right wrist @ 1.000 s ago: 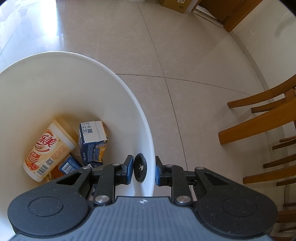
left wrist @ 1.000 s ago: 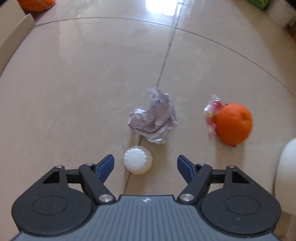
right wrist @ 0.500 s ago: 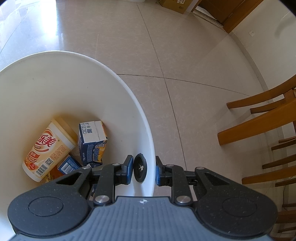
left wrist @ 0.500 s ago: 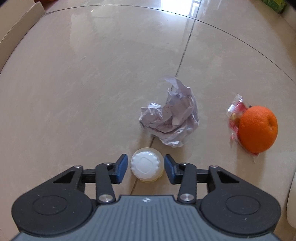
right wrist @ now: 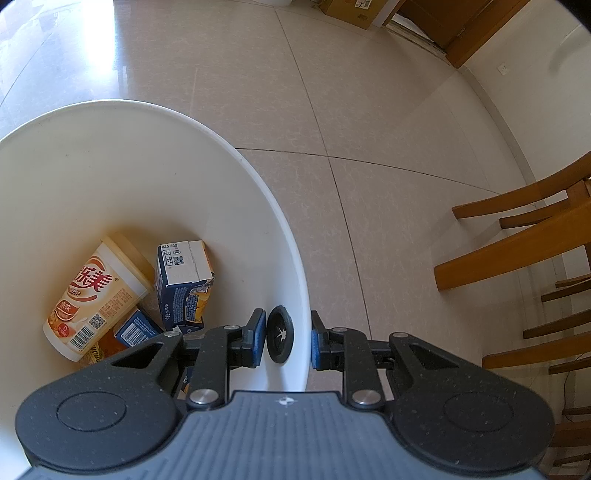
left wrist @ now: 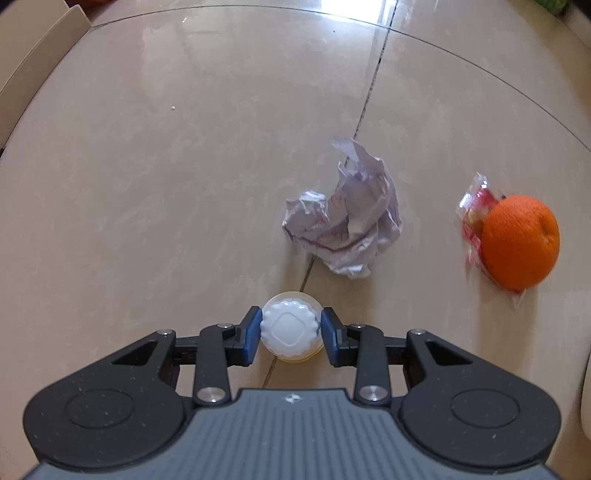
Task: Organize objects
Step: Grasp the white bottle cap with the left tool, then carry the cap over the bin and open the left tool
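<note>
A small bottle with a white scalloped cap (left wrist: 290, 328) stands on the tiled floor, seen from above. My left gripper (left wrist: 291, 334) points straight down over it, its jaws closing, and both blue pads (left wrist: 252, 334) touch the cap's sides. Beyond it lie a crumpled paper (left wrist: 347, 221), an orange (left wrist: 521, 245) and a red wrapper (left wrist: 476, 212) tucked under the orange. My right gripper (right wrist: 286, 339) is shut on the rim of a white bin (right wrist: 147, 155), with one pad inside and one outside, and a black disc (right wrist: 280, 334) between them. In the bin lie a drink cup (right wrist: 92, 295) and blue cartons (right wrist: 184, 284).
Wooden chair legs (right wrist: 517, 243) stand right of the bin. A cardboard box flap (left wrist: 33, 62) lies at the far left of the floor. A white curved edge (left wrist: 585, 398) shows at the right border. A doorway and a box (right wrist: 354, 11) are far off.
The left gripper has come down over the bottle and its jaws have narrowed from wide apart to touching the cap. The right gripper and bin have not moved.
</note>
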